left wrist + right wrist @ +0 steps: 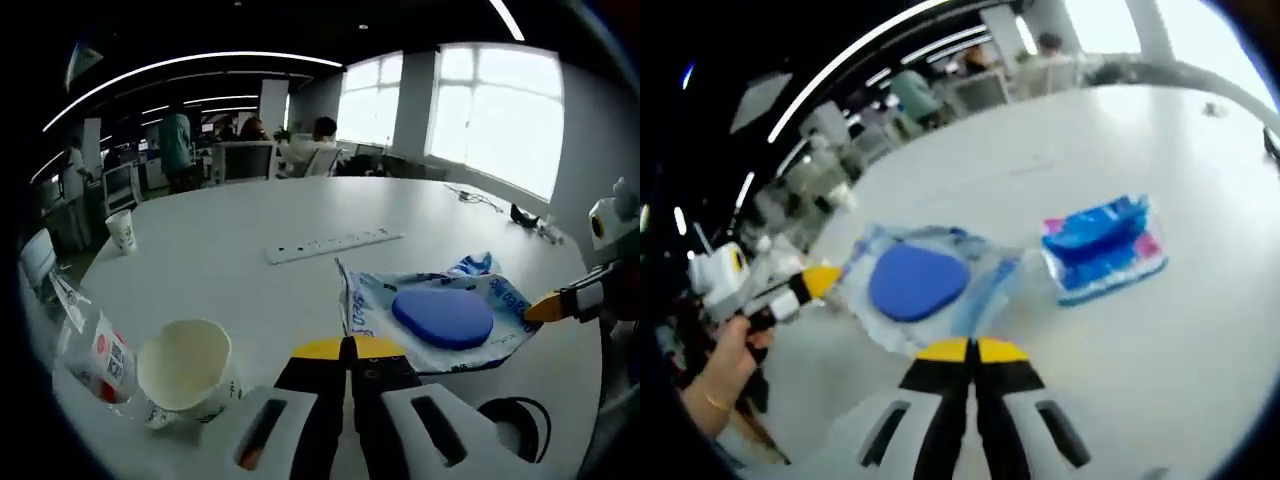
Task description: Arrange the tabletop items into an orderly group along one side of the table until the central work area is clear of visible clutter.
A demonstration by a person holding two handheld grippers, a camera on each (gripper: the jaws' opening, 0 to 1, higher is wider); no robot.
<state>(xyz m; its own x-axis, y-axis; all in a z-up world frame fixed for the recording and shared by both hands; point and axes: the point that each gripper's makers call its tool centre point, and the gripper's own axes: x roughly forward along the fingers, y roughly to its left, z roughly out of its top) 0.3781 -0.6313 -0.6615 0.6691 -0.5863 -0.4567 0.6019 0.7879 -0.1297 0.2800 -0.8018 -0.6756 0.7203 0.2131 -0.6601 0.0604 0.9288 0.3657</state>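
At the bottom centre of the left gripper view, the left claw [349,350] has its yellow-tipped jaws pressed together on the near edge of a clear plastic wrapper [440,320] that lies on the white table [230,225]. A blue rounded pad [443,317] sits in the middle of that wrapper. From the right edge of the same view the right claw [545,308] reaches in, its yellow tip at the wrapper's far right edge.

Lower left in this view, a paper cup [185,372] lies on its side with its mouth toward the camera, touching a plastic bottle with a red-and-white label [95,352] that also lies on the table. A second paper cup [122,231] stands upright near the table's far left edge. A white power strip [334,244] lies flat across the middle, well apart from the wrapper. Cables [478,197] trail at the upper right of the table.

In the right gripper view, the right claw [971,350] is closed at the bottom centre, its tips on the wrapper's [930,285] nearest edge, with the blue pad [917,281] just above. The left claw [822,279] comes in from the left, held by a hand [725,350], and nips the wrapper's left edge. A blue and pink packet [1104,250] lies just beside the wrapper at the right, apart from both claws.
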